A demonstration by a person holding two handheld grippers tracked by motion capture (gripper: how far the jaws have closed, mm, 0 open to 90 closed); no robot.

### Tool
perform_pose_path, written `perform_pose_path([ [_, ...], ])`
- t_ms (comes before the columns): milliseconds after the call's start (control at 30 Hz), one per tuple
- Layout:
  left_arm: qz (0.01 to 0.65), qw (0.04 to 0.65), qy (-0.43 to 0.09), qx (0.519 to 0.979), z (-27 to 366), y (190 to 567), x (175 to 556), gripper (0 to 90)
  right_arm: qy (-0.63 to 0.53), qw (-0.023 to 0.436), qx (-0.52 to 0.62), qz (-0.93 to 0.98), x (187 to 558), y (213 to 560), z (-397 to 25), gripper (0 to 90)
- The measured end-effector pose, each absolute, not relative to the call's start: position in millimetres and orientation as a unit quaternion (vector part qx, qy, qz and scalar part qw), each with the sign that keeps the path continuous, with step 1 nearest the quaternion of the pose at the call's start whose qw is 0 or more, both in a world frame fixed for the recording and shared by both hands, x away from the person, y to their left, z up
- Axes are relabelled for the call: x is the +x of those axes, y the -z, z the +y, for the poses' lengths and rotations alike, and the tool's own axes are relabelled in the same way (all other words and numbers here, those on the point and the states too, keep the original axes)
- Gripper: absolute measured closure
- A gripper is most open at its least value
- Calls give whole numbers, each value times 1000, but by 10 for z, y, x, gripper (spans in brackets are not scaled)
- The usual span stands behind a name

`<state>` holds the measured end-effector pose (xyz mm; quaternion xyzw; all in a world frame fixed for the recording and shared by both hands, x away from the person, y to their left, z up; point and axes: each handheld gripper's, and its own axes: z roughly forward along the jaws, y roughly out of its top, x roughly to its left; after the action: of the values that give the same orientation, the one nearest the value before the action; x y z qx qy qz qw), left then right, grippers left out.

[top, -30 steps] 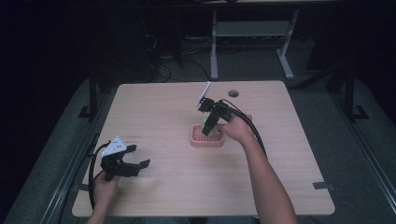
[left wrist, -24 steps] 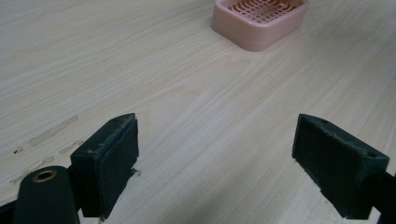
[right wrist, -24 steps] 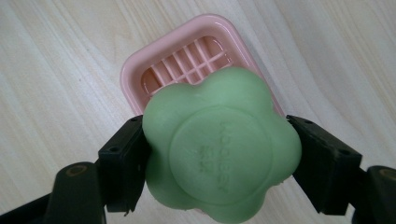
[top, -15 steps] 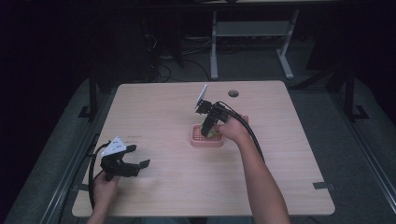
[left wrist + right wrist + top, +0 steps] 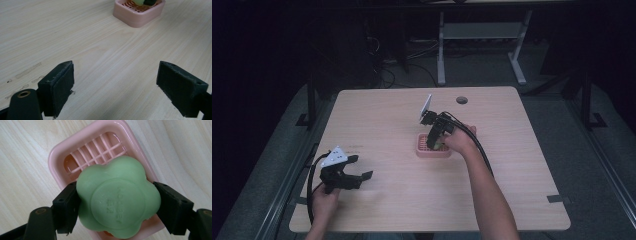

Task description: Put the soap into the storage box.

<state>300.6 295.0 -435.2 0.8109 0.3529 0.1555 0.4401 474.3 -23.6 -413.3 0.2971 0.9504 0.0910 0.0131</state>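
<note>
A green flower-shaped soap [image 5: 117,197] sits between the jaws of my right gripper [image 5: 117,207], which is shut on it just above a pink slatted soap dish [image 5: 60,157]. From the high view, that right gripper [image 5: 435,140] points down into the dish [image 5: 421,150] at the table's middle. My left gripper [image 5: 353,177] rests low near the front left corner, open with nothing between its black pads [image 5: 60,85]. The dish [image 5: 135,18] lies far ahead of it in the left gripper view, and whether the soap touches the dish floor I cannot tell.
The light wooden table [image 5: 522,170] has a round cable hole [image 5: 462,100] at the back right. Faint tape marks [image 5: 27,71] lie near the left gripper. Dark floor, cables and a metal stand [image 5: 482,35] lie behind the table.
The right gripper has come down a little and slightly toward the left over the pink dish, soap still held. The left gripper has stayed where it was.
</note>
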Motion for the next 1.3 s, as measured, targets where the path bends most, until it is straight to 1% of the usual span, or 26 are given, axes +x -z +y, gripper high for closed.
perform_pose_path([
  [833, 352, 438, -157, 812, 2949, 4351, 3008, 143, -101, 11, 301, 948, 4725, 4152, -291, 256],
  [1000, 352, 438, -157, 812, 2948, 4350, 3008, 144, -110, 16, 300, 947, 4722, 4119, -307, 256],
  [1300, 351, 438, -158, 813, 2939, 4353, 3009, 144, -123, 11, 306, 944, 4703, 4044, -350, 261],
])
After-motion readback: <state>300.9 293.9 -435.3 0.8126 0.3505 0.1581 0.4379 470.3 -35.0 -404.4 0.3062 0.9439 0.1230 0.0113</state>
